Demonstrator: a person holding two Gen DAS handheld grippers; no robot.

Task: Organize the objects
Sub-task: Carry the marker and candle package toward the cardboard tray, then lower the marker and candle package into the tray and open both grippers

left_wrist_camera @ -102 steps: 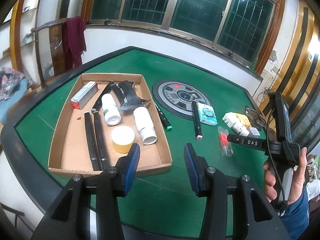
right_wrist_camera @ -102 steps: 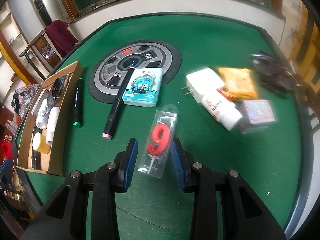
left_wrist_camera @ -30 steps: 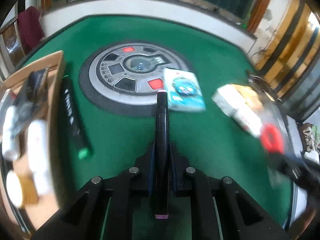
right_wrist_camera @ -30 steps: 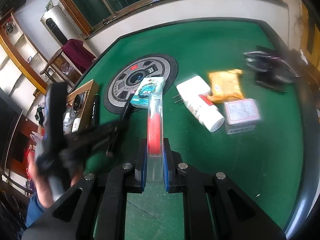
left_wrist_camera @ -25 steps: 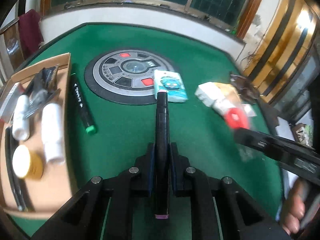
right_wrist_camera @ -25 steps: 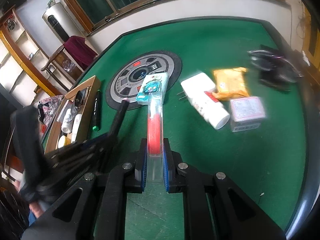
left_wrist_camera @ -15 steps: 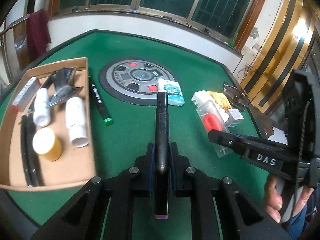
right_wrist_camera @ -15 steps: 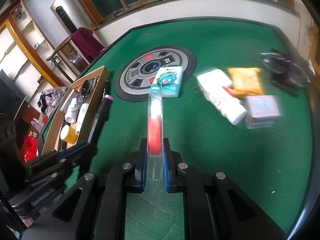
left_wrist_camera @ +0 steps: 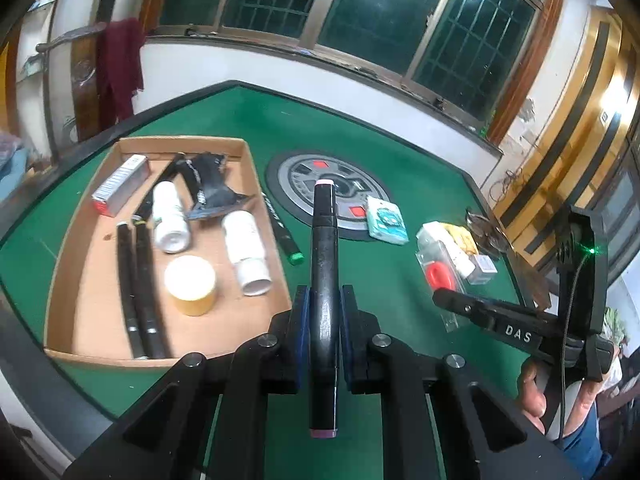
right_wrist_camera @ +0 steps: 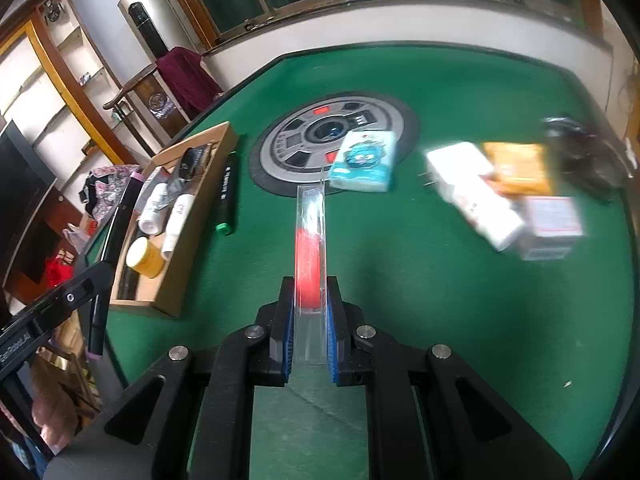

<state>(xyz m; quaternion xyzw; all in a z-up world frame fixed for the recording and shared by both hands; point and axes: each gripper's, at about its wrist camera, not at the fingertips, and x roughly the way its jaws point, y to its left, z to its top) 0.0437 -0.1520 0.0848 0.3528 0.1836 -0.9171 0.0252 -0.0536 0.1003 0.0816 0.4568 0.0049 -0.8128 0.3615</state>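
My left gripper (left_wrist_camera: 323,304) is shut on a black marker with pink ends (left_wrist_camera: 323,264), held in the air right of the cardboard tray (left_wrist_camera: 80,248). The tray holds white bottles, a yellow-lidded jar (left_wrist_camera: 190,286), black sticks and a small box. My right gripper (right_wrist_camera: 308,312) is shut on a clear packet with a red number candle (right_wrist_camera: 309,240), held above the green table. It also shows in the left wrist view (left_wrist_camera: 440,276). A second black marker with a green cap (left_wrist_camera: 282,236) lies on the felt beside the tray.
On the green table lie a round grey mat (right_wrist_camera: 332,136), a blue tissue pack (right_wrist_camera: 362,162), a white charger and bottle (right_wrist_camera: 472,196), an orange packet (right_wrist_camera: 516,166), a small box (right_wrist_camera: 550,220) and dark glasses (right_wrist_camera: 588,152). Chair and shelves stand at left.
Both grippers closed on their objects and lifted them. Over the last second the left gripper has swung left and pulled back, bringing the tray into view; the right has drifted left.
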